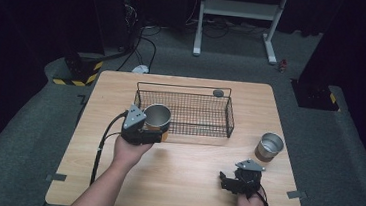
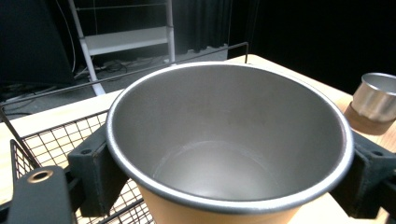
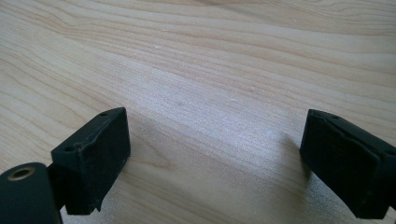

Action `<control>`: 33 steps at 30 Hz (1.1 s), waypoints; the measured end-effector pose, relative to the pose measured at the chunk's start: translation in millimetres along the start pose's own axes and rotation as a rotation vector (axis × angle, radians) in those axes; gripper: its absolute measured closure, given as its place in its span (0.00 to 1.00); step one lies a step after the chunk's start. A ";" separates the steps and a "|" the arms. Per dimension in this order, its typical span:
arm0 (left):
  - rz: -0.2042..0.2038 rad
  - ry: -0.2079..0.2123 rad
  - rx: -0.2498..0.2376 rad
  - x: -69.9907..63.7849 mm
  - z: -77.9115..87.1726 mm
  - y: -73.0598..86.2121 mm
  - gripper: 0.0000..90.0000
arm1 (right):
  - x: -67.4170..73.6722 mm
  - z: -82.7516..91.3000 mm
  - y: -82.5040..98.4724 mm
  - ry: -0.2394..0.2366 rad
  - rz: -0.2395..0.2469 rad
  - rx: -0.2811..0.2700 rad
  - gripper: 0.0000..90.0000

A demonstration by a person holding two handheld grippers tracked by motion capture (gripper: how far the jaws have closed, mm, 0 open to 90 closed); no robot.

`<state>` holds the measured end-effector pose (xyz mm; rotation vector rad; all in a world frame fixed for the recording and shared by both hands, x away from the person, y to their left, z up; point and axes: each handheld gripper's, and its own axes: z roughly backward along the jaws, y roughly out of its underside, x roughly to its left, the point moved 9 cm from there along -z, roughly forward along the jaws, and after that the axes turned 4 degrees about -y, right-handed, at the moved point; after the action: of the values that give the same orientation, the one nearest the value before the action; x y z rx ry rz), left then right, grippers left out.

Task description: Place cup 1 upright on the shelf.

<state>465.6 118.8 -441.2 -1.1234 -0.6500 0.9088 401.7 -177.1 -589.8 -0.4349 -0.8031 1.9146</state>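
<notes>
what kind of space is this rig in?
Probably a lab or recording studio, not a home: a lone wooden table on grey carpet, ringed by black curtains, with loose cables and hazard-striped stand bases behind it.

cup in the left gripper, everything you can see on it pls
The cup is a tapered tumbler with a dull grey metal inside, a rolled silver rim and a tan-orange outer wall. It is empty and upright, mouth up. The left gripper clamps it with one black pad on each side, at the wire basket's near left corner.
</notes>
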 end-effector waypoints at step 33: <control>0.034 -0.072 -0.024 30.0 -42.7 -32.0 0.15 | 0.5 -1.1 -0.9 -0.007 0.008 0.001 0.09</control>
<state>524.4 119.8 -424.6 -1.1307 -0.7041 0.9758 402.7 -176.0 -589.9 -0.4315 -0.8066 1.9250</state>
